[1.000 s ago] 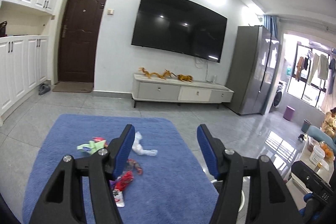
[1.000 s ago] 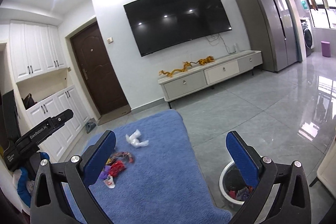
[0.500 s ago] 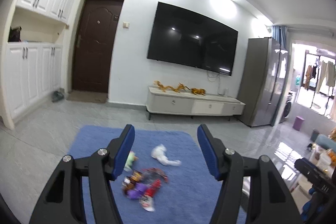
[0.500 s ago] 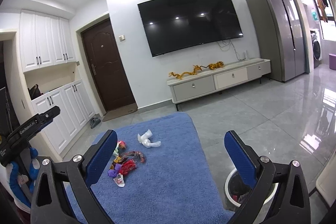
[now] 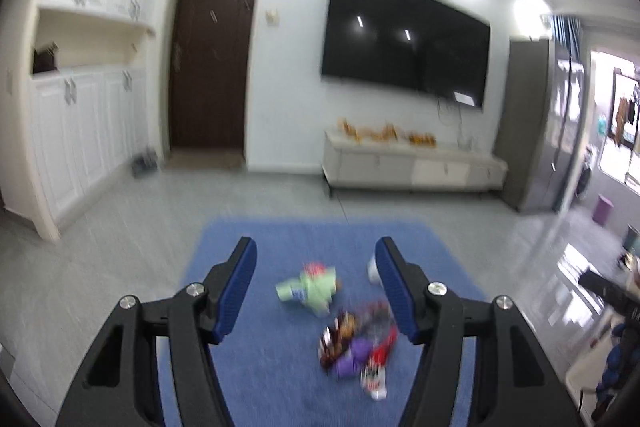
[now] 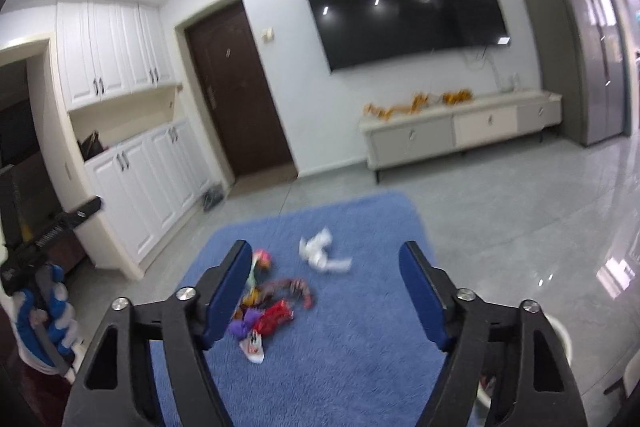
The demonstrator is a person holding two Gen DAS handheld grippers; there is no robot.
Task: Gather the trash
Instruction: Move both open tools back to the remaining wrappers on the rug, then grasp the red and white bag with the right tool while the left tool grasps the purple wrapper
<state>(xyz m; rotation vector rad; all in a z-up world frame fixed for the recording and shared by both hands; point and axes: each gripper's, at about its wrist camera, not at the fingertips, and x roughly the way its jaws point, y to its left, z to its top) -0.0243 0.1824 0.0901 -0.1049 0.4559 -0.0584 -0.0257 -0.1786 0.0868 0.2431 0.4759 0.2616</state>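
Colourful wrappers (image 6: 272,311), white crumpled tissue (image 6: 322,253), blurred.

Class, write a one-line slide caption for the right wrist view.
Open right tool above a blue rug strewn with wrappers and crumpled tissue.

wrappers (image 5: 354,341) motion-blurred, white bin (image 6: 562,337) mostly hidden

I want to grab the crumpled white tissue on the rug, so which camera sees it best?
The right wrist view: the crumpled white tissue lies whole on the blue rug, clear of both fingers. In the left wrist view only a white edge of it peeks out beside the left claw's right finger.
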